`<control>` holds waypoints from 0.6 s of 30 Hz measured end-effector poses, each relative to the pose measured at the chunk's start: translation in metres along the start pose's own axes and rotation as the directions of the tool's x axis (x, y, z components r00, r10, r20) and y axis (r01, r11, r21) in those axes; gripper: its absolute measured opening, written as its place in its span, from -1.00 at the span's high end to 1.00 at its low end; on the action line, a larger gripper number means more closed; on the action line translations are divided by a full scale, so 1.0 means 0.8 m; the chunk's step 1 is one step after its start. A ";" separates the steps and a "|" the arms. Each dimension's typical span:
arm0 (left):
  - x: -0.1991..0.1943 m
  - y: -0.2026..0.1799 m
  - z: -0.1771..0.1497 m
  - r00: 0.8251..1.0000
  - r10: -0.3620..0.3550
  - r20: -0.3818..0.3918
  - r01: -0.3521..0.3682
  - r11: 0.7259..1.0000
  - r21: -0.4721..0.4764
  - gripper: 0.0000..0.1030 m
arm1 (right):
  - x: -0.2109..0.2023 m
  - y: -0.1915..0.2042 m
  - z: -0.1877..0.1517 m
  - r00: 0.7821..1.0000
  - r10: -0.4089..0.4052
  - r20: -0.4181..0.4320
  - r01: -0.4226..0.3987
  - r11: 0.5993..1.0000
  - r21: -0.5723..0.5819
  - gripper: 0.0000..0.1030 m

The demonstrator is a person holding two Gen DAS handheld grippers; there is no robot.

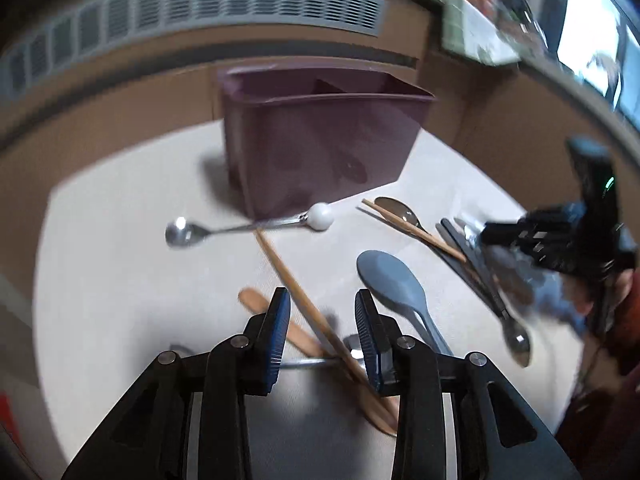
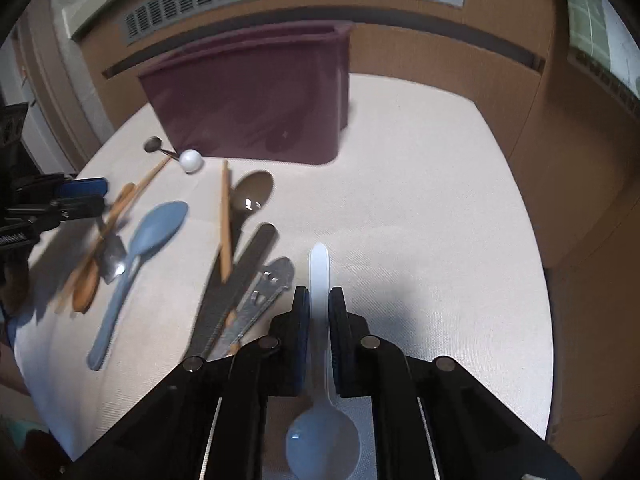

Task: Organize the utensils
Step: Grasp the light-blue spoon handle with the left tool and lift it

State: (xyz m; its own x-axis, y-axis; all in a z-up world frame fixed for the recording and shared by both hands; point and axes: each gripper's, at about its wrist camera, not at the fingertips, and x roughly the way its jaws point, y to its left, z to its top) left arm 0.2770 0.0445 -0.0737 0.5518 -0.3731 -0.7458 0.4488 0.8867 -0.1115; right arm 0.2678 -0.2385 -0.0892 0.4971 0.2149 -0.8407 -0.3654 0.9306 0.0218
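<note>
A maroon bin (image 1: 320,140) stands at the far side of the round table; it also shows in the right wrist view (image 2: 252,100). My left gripper (image 1: 322,304) is open, low over a wooden chopstick (image 1: 304,300) and a wooden spoon (image 1: 256,300). My right gripper (image 2: 319,296) is shut on a white plastic spoon (image 2: 320,272), handle pointing forward, bowl near the camera. A blue-grey spoon (image 2: 156,228), a metal spoon with a white ball end (image 1: 248,228), a dark spoon (image 2: 252,196) and a black flat utensil (image 2: 240,284) lie on the table.
The white table (image 2: 420,200) is round, with brown panels and a grey vent (image 1: 240,4) behind. My right gripper shows at the right in the left wrist view (image 1: 532,236), over several dark utensils. A second chopstick (image 2: 226,220) lies across the black utensil.
</note>
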 end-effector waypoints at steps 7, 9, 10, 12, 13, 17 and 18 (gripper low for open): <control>0.012 -0.050 0.007 0.998 -0.057 0.002 0.056 0.973 -0.224 0.32 | -0.020 -0.004 -0.006 0.998 -0.006 0.059 0.005 1.000 0.019 0.83; 0.023 -0.072 0.010 0.999 0.037 -0.019 -0.040 0.973 -0.227 0.32 | -0.017 -0.004 -0.005 0.998 0.009 0.057 -0.011 0.999 0.032 0.83; 0.029 -0.083 0.011 0.993 0.115 -0.032 -0.119 0.972 -0.202 0.32 | -0.019 -0.003 -0.005 0.998 0.014 0.061 -0.017 0.999 0.036 0.83; 0.042 -0.095 0.015 0.980 0.189 -0.056 -0.196 0.963 -0.185 0.32 | -0.025 -0.001 -0.007 0.997 0.014 0.080 -0.016 0.999 0.032 0.83; 0.050 -0.097 0.019 0.977 0.198 -0.078 -0.210 0.959 -0.189 0.32 | -0.028 0.000 -0.007 0.996 0.012 0.085 -0.014 0.999 0.029 0.83; 0.072 -0.095 0.031 0.961 0.244 -0.126 -0.265 0.947 -0.184 0.30 | -0.034 0.001 -0.006 0.994 -0.002 0.110 -0.001 1.000 0.030 0.83; 0.078 -0.091 0.033 0.959 0.244 -0.143 -0.269 0.943 -0.194 0.29 | -0.036 0.001 -0.005 0.993 -0.009 0.117 0.005 0.999 0.032 0.83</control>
State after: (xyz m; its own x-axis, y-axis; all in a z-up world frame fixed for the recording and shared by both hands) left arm 0.2972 -0.0506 -0.0948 0.5380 -0.1022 -0.8367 0.1388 0.9898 -0.0317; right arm 0.2498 -0.2452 -0.0673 0.5892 0.2402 -0.7715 -0.3378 0.9406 0.0348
